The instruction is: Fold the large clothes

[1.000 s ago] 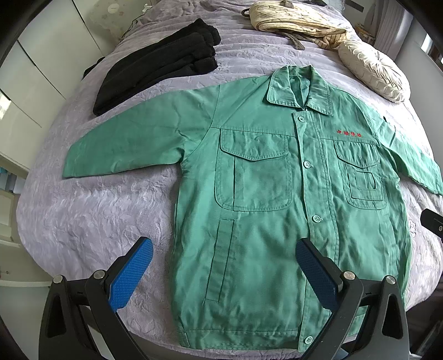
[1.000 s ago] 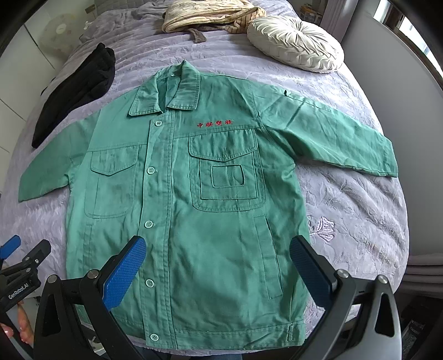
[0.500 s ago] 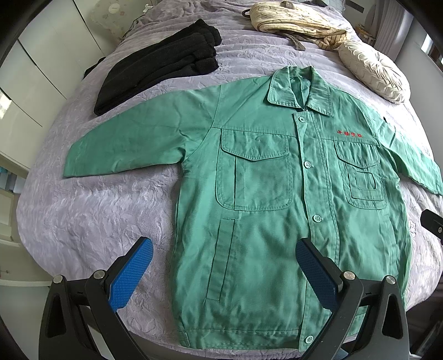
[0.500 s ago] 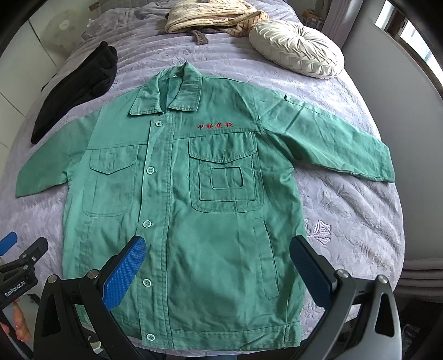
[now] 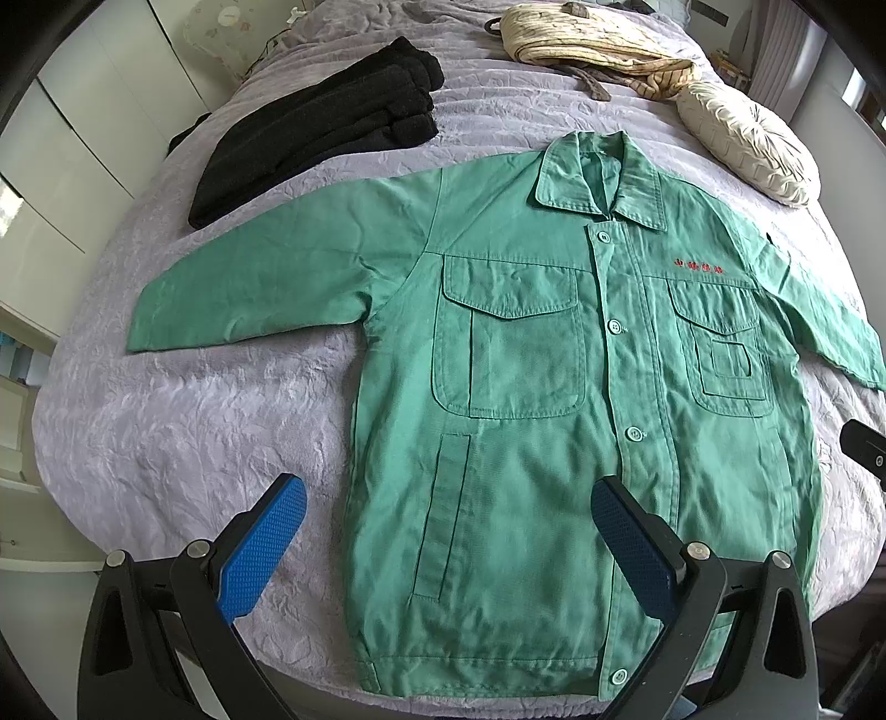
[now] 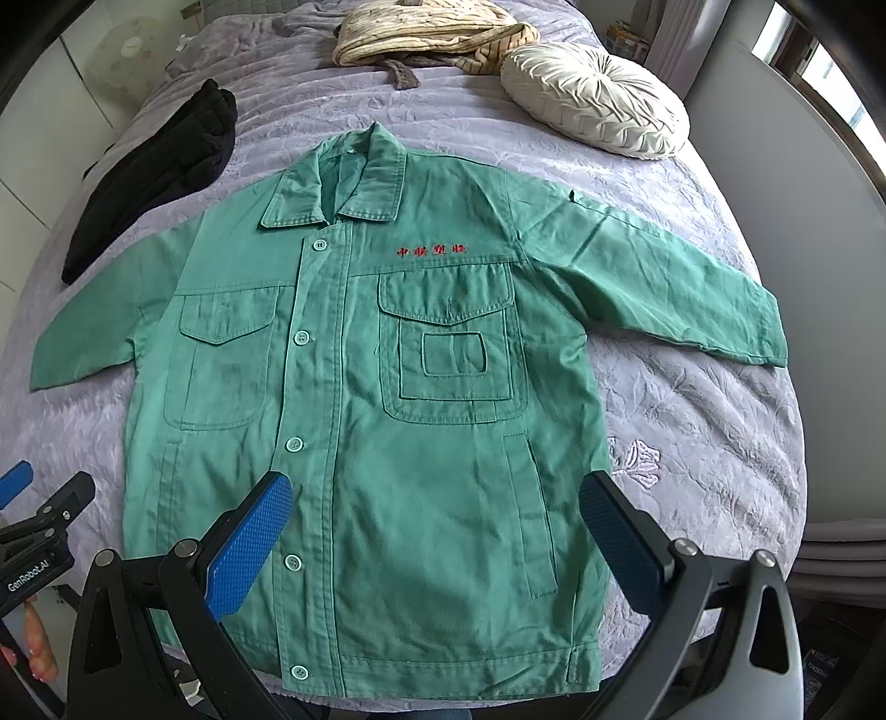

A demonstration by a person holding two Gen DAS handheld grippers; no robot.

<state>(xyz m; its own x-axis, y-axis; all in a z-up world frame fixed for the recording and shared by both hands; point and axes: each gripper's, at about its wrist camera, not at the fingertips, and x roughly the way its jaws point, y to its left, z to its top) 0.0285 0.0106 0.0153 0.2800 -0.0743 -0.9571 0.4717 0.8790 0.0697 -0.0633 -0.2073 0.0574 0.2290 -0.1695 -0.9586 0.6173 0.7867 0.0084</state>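
Observation:
A green work jacket lies flat, face up and buttoned, on the lilac bedspread, with both sleeves spread out; it also shows in the right wrist view. My left gripper is open and empty above the jacket's lower left hem. My right gripper is open and empty above the lower right hem. The left gripper also shows at the left edge of the right wrist view.
A folded black garment lies at the back left of the bed. A cream striped garment and a round white cushion lie at the back. White cupboards stand on the left, a wall on the right.
Both grippers have drifted slightly forward and nearer over the jacket. The jacket has not moved and both grippers stay open.

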